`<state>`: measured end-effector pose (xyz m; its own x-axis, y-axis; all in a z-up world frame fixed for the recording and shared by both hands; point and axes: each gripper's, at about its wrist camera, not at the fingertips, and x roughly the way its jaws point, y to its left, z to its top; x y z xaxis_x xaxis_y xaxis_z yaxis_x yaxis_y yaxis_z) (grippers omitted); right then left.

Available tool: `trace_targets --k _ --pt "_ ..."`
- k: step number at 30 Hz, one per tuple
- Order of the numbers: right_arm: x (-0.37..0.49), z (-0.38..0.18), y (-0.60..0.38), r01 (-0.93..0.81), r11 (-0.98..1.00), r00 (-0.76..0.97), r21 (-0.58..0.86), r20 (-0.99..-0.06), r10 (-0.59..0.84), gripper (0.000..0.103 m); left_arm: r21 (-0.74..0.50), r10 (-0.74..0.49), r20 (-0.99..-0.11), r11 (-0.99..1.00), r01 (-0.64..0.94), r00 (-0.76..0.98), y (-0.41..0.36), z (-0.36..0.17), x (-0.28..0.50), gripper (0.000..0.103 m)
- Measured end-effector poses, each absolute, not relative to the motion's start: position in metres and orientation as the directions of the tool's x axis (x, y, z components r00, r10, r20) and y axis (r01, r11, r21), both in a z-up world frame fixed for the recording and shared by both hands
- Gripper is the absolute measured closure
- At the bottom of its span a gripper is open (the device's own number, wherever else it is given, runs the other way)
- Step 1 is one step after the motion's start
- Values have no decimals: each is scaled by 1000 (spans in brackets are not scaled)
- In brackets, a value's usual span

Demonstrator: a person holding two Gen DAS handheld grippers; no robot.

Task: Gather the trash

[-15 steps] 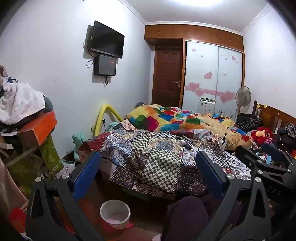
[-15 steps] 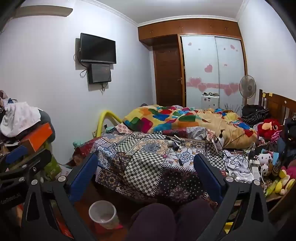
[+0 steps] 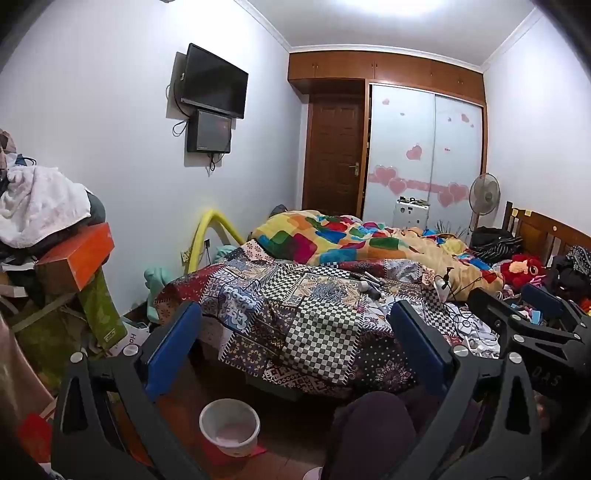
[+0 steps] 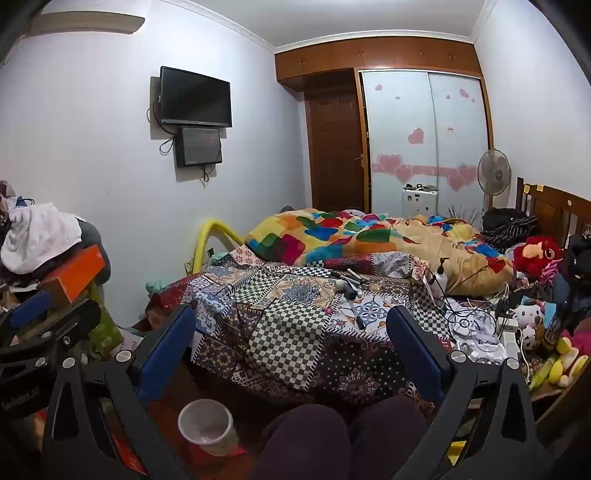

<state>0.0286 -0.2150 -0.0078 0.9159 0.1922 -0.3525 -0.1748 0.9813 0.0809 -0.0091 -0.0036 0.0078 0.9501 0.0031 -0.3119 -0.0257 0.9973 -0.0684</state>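
trash not yet picked out; nothing held. since half a second ago neither view has shifted, so i judge no approach begun. left gripper (image 3: 295,347) and right gripper (image 4: 291,347) both spread wide, empty. white bin (image 3: 229,426) on floor beside bed (image 3: 295,314).

Light: bright, even, from overhead, glare blown out on ceiling (image 3: 436,7) | Shadows: soft, floor (image 3: 295,417) under bed (image 3: 295,306) dim | Distortion: strong fisheye, walls bow, black vignette at corners | Focus: mid-room sharp, near fingers (image 4: 166,350) slightly soft, bkgd detail smeared by compression
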Motion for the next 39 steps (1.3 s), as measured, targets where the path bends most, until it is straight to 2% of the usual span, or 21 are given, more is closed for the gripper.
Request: trace_targets --k 39 --pt "20 -5 -214 -175 982 918 76 -348 191 0 -79 -2 -323 997 -25 946 0 3 -9 0"
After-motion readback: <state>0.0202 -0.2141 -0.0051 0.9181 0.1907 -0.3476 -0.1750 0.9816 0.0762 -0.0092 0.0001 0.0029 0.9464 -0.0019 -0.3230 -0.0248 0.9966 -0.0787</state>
